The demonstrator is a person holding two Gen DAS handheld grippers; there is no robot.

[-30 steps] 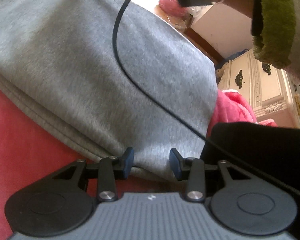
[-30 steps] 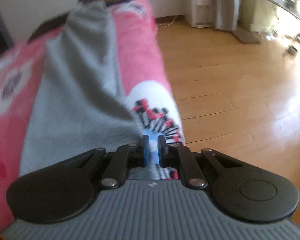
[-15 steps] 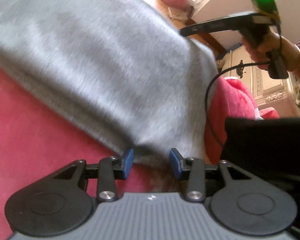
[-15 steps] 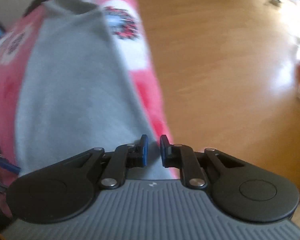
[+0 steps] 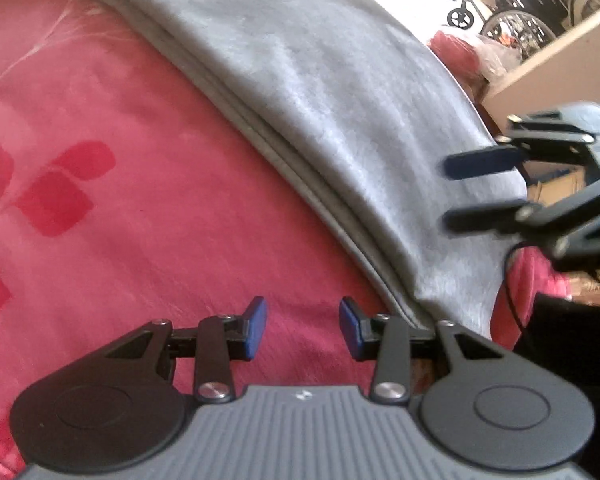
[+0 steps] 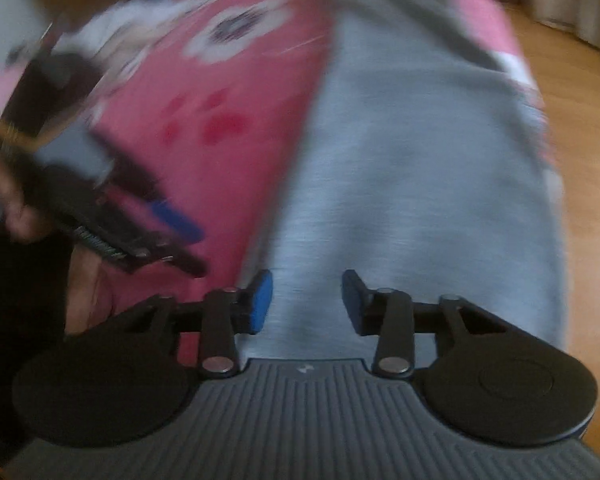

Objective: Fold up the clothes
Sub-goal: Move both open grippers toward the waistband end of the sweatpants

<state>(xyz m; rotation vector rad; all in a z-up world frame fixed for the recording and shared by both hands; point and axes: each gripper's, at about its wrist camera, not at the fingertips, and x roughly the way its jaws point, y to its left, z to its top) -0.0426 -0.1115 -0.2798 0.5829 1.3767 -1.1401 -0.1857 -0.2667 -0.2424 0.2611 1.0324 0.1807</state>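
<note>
A grey garment (image 5: pixel 332 92) lies folded lengthwise on a pink blanket (image 5: pixel 100 208), its layered edge running diagonally. My left gripper (image 5: pixel 302 328) hovers open over the blanket just beside the garment's near corner, nothing between its fingers. In the right wrist view the same grey garment (image 6: pixel 412 184) stretches away as a long strip. My right gripper (image 6: pixel 306 300) hangs over its near end, jaws opening, with no cloth pinched between the pads. The right gripper (image 5: pixel 480 188) also shows at the right of the left wrist view, above the garment's end. The left gripper (image 6: pixel 176 236) appears blurred at the left of the right wrist view.
The blanket (image 6: pixel 204 120) carries red leaf prints and white flower patches. Wooden floor (image 6: pixel 580 128) runs along the right side of the bed. A wheelchair (image 5: pixel 512 24) and clutter stand far off. A dark fabric (image 5: pixel 572 344) sits at the near right.
My right gripper let go of the cloth edge, opened, and swung across toward the garment's near end. My left gripper slid off the grey garment's corner onto the pink blanket.
</note>
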